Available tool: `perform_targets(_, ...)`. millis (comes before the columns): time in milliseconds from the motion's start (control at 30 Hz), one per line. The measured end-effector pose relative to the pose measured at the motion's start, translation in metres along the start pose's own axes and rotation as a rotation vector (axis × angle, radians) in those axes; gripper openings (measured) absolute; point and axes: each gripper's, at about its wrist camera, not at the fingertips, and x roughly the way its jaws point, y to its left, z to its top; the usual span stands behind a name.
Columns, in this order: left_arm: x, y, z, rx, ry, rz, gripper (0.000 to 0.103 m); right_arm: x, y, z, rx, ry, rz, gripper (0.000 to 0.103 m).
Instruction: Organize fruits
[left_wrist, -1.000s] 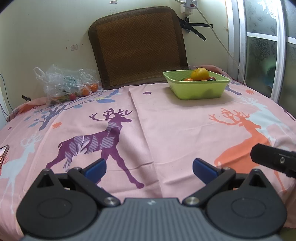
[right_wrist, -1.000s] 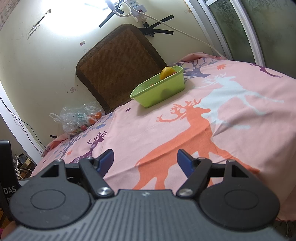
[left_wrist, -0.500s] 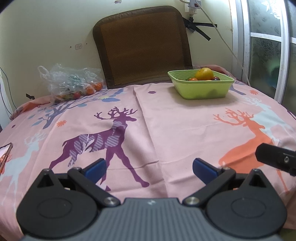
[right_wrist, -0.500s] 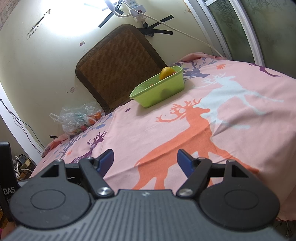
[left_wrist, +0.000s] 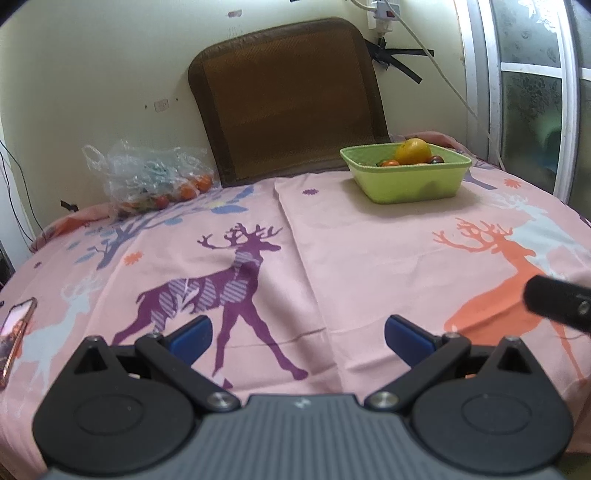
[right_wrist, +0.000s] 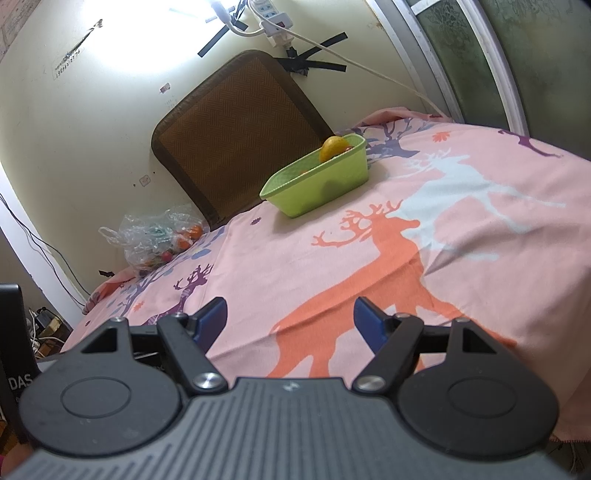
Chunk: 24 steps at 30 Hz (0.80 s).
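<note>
A green basket stands at the far right of the table, holding an orange and small dark and red fruits. A clear plastic bag of small fruits lies at the far left by the wall. My left gripper is open and empty, low over the near table edge. My right gripper is open and empty, also near the front edge; the basket and the bag show far ahead. Part of the right gripper shows in the left wrist view.
The round table carries a pink deer-print cloth. A brown woven chair back stands behind it against the wall. A phone lies at the left table edge. A window frame is at the right.
The left gripper has tilted and shifted so the basket and bag sit lower and more to the right in its view. The right gripper has stayed still.
</note>
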Motion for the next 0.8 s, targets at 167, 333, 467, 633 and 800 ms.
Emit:
perform_targets(167,-0.004,0.000,0.005,0.018,-0.054,0.014,0.103,-0.016,0.012,-0.001,-0.087,-0.103,-0.034,0.077)
perform_targets(333,-0.003,-0.013,0.004,0.075,-0.070,0.021,0.103,-0.018,0.012,0.000,-0.119,-0.127,-0.060,0.079)
perform_targets(467,0.005,-0.018,0.004,0.100,-0.055,0.010,0.103,-0.013,0.005,0.000,-0.107,-0.110,-0.073,0.079)
perform_targets(633,0.014,-0.014,0.008,0.091,-0.044,0.020,0.103,-0.006,0.000,0.002,-0.092,-0.103,-0.087,0.079)
perform_targets(800,0.021,-0.009,0.014,0.074,-0.031,0.027,0.103,0.004,0.001,0.009,-0.108,-0.085,-0.074,0.080)
